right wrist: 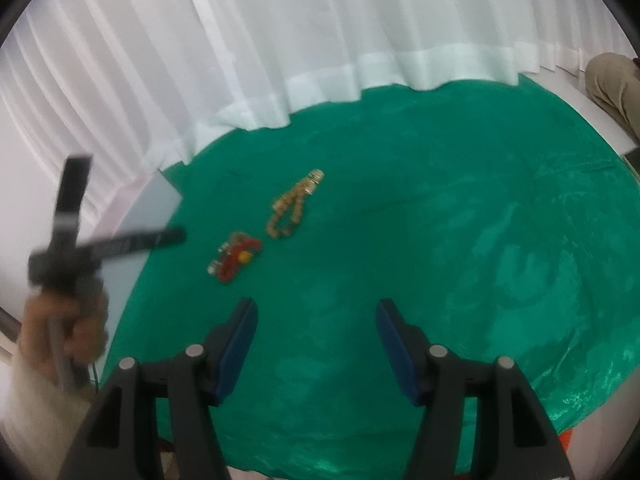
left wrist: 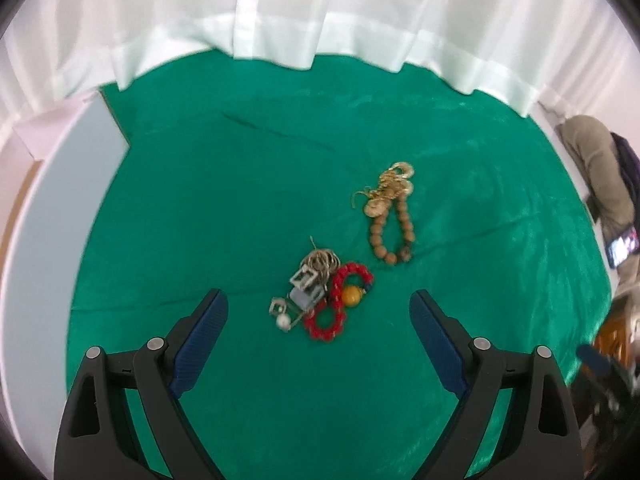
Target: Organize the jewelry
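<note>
Two heaps of jewelry lie on a green cloth (left wrist: pixel 240 208). The near heap holds a red bead bracelet (left wrist: pixel 338 308) with a yellow bead, silver rings and square earrings (left wrist: pixel 306 284). The far heap holds a brown wooden bead bracelet (left wrist: pixel 390 236) under gold chains and coins (left wrist: pixel 394 184). My left gripper (left wrist: pixel 318 314) is open and empty, hovering just short of the red heap. My right gripper (right wrist: pixel 316 320) is open and empty over bare cloth; the red heap (right wrist: pixel 236 258) and brown bracelet (right wrist: pixel 286 216) lie ahead to its left.
A white curtain (left wrist: pixel 320 12) hangs behind the cloth. A grey board (left wrist: pixel 60 184) lies at the left edge. A person's legs (left wrist: pixel 600 168) are at the right. The hand holding the left gripper's handle (right wrist: pixel 72 248) shows blurred in the right wrist view.
</note>
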A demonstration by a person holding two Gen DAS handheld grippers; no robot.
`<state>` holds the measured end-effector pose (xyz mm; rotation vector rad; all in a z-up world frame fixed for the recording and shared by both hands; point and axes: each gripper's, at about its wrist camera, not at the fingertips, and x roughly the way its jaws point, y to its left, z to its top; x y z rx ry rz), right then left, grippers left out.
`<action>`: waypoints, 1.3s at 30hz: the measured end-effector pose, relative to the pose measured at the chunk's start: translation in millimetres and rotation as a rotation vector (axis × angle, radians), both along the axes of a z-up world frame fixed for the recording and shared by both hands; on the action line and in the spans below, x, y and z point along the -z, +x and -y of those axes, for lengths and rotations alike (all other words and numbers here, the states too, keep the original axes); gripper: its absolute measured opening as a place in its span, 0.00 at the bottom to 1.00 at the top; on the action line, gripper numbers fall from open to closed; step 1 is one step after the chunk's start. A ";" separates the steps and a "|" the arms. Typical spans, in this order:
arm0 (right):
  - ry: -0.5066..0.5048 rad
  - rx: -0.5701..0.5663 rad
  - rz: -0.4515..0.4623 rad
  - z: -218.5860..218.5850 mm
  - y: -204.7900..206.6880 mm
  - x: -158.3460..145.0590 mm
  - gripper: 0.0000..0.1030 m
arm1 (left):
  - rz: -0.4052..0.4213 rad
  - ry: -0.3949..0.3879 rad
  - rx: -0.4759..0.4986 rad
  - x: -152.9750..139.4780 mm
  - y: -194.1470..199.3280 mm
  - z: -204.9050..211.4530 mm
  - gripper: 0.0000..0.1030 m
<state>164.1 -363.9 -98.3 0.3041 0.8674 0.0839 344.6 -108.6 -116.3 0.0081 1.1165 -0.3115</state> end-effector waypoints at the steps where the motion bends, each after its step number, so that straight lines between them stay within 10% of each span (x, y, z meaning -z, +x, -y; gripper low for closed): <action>1: -0.001 -0.001 -0.005 1.8 -0.1 0.5 0.61 | -0.011 0.006 -0.005 4.3 5.5 2.3 0.86; 15: -0.056 -0.050 -0.060 -4.3 38.5 9.5 0.61 | -0.109 -0.009 -0.048 49.7 39.1 21.4 0.67; 27: -0.037 -0.046 -0.103 -11.1 35.8 30.8 0.61 | -0.085 -0.032 -0.087 59.6 43.6 5.7 0.04; 39: 0.107 -0.096 -0.167 -43.4 80.1 40.4 0.61 | -0.017 -0.085 -0.130 36.4 -0.4 -73.9 0.01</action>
